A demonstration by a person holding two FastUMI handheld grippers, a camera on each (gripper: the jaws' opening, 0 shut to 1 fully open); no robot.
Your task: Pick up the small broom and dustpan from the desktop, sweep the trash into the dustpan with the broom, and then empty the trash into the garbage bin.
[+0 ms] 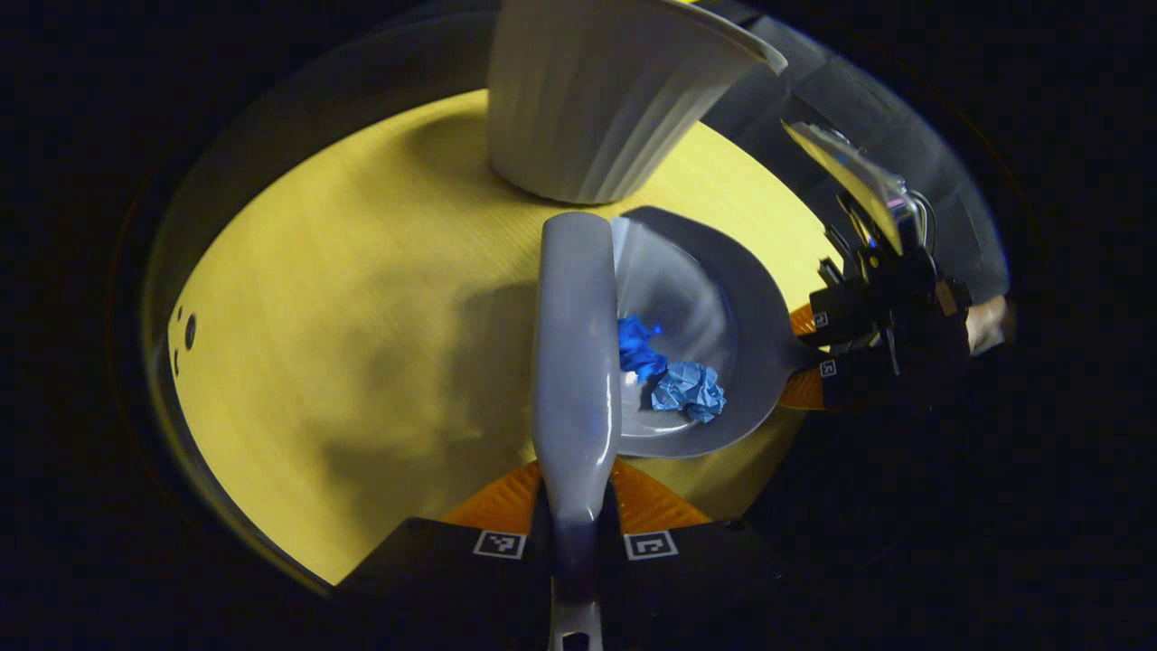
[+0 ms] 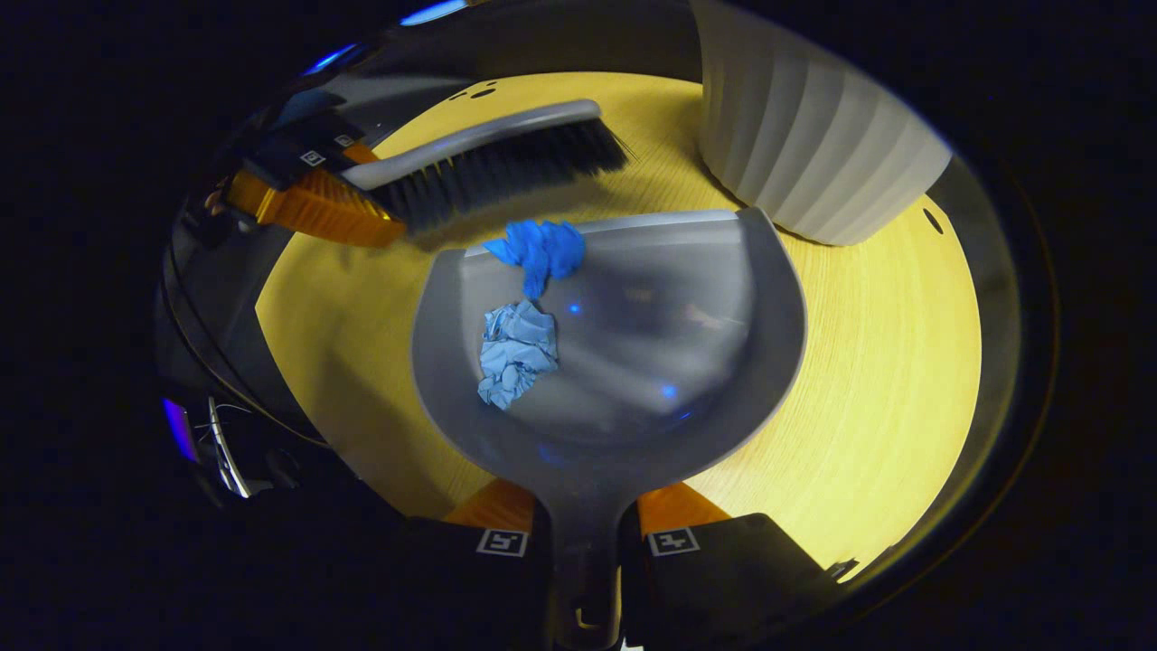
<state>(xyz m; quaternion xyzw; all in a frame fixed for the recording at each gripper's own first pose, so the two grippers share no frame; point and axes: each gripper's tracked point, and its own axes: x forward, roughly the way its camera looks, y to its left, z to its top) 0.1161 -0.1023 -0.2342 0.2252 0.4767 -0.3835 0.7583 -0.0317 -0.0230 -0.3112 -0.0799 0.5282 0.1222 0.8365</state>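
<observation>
In the left gripper view the left gripper (image 1: 575, 533) has its fingers closed on the broom (image 1: 573, 362) handle. The broom's long axis runs straight ahead along the fingers, its far end near the bin (image 1: 597, 99). Held this way, the head stands at the dustpan (image 1: 723, 325) lip, probably so a short sideways stroke drives scraps onto the pan.

In the right gripper view the right gripper (image 2: 583, 542) clamps the dustpan's handle between both fingers. The pan's long axis also runs forward from the grip, with the wide lip pointing away and lying low on the tabletop (image 2: 886, 380); whether the lip touches the wood I cannot tell. A flat, low pan lets paper slide in without catching.

Two pieces of trash are there. The paler wad (image 2: 515, 353) sits well inside the pan. The darker scrap (image 2: 540, 249) straddles the lip, half on and half off. Just beyond it the bristles (image 2: 506, 172) hang close above the tabletop, the brush lying across the pan's mouth, roughly parallel to the lip.

Farthest off, the ribbed white bin stands on the tabletop just beside the pan's far corner, near for tipping. My judgement: sweeping is nearly done, one more pull needed.
</observation>
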